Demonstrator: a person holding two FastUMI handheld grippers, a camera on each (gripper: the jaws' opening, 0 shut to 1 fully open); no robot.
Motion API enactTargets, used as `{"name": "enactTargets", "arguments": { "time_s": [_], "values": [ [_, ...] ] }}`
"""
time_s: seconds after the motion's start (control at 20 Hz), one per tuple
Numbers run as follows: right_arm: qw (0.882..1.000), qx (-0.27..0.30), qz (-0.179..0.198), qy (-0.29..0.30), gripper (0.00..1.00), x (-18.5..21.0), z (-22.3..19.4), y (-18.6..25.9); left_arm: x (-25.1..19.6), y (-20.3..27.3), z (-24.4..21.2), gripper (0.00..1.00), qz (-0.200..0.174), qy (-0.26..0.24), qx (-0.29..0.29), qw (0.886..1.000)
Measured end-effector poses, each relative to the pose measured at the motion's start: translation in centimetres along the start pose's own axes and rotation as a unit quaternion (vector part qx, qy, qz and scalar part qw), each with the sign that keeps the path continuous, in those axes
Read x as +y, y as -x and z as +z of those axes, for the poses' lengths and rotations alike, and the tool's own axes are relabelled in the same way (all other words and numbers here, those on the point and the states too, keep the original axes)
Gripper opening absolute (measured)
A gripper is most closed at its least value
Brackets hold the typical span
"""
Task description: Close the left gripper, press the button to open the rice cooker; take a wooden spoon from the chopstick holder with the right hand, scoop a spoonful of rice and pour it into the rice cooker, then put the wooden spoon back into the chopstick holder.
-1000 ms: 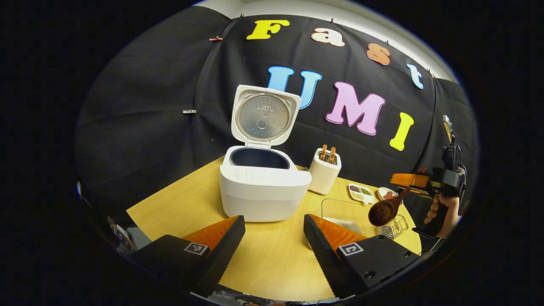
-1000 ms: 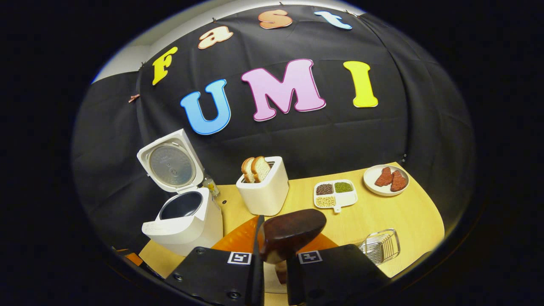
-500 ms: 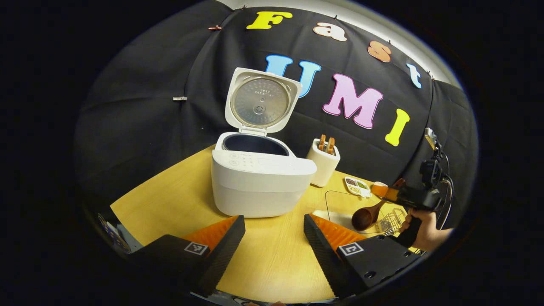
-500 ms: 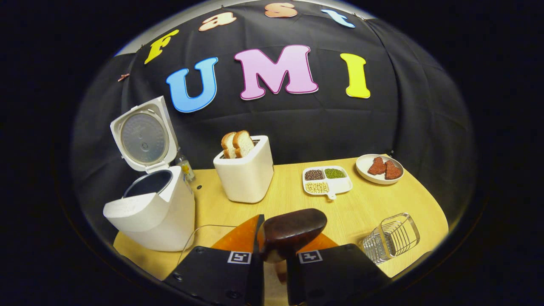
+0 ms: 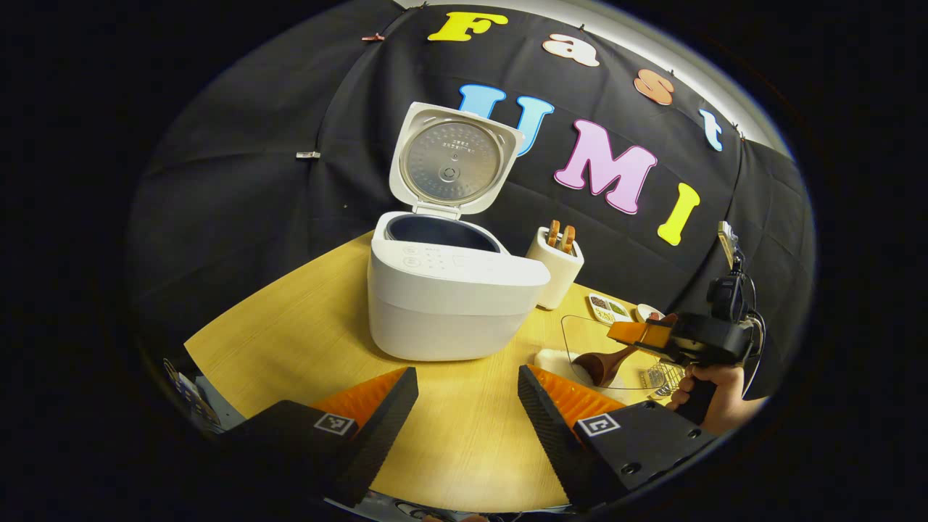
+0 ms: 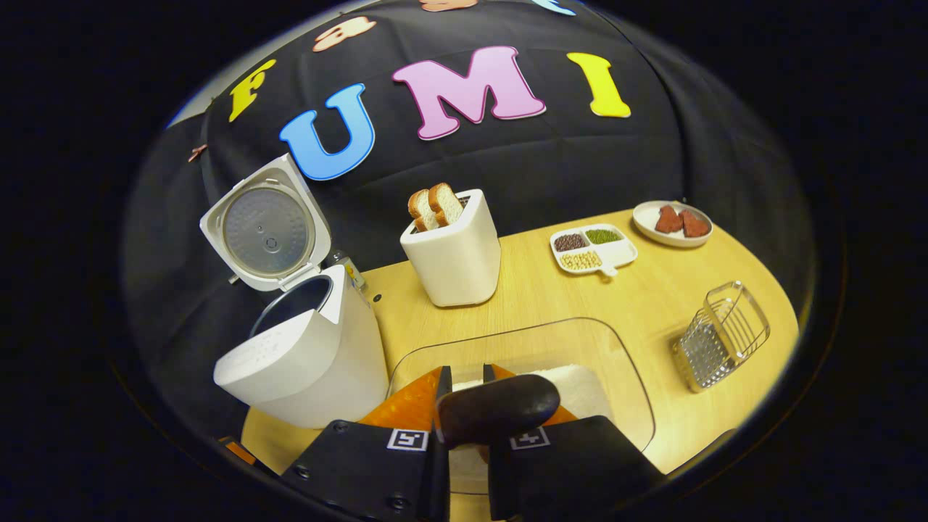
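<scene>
Left gripper (image 5: 464, 406): black textured wedge fingers, square fiducial tags, screw holes behind. Right gripper (image 6: 464, 406): same tags. Beside the rice cooker (image 5: 449, 304), black cabled pistol-grip handle.

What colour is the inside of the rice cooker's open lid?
Silvery grey metal, framed in white, on the rice cooker's lid; it shows best in the left gripper view.
</scene>
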State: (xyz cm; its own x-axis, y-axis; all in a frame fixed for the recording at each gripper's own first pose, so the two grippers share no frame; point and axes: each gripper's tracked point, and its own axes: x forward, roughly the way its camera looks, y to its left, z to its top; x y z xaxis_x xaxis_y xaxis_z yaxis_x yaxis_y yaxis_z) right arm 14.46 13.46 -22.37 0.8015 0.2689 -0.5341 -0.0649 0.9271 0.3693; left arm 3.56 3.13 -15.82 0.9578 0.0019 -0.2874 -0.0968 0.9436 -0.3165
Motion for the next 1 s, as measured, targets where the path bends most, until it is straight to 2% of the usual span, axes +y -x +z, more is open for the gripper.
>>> {"name": "enactTargets", "arguments": {
  "time_s": [0.1, 0.3, 0.5, 0.75, 1.0],
  "values": [
    [0.999, 0.021, 0.006, -0.043, 0.21, 0.8, -0.2, -0.1, 0.4, -0.1, 0.5, 0.96, 0.002, 0.002, -0.002, 1.0],
    [0.996, 0.037, -0.007, -0.082, 0.21, 0.0, 0.0, 0.1, 0.4, -0.3, 1.1, 0.97, 0.002, 0.007, -0.003, 1.0],
    [0.984, 0.053, -0.018, -0.167, 0.21, -1.6, 0.9, 1.0, -0.3, -0.1, 2.1, 0.96, -0.005, 0.004, -0.009, 1.0],
    [0.978, 0.019, -0.031, -0.203, 0.2, -3.8, 4.7, 2.9, -1.1, 0.4, 3.2, 0.96, -0.013, -0.002, -0.013, 1.0],
    [0.959, -0.002, -0.028, -0.282, 0.2, -4.4, 8.4, 5.0, -1.9, 1.1, 3.8, 0.96, -0.029, -0.01, -0.017, 0.999]
  ]
}}
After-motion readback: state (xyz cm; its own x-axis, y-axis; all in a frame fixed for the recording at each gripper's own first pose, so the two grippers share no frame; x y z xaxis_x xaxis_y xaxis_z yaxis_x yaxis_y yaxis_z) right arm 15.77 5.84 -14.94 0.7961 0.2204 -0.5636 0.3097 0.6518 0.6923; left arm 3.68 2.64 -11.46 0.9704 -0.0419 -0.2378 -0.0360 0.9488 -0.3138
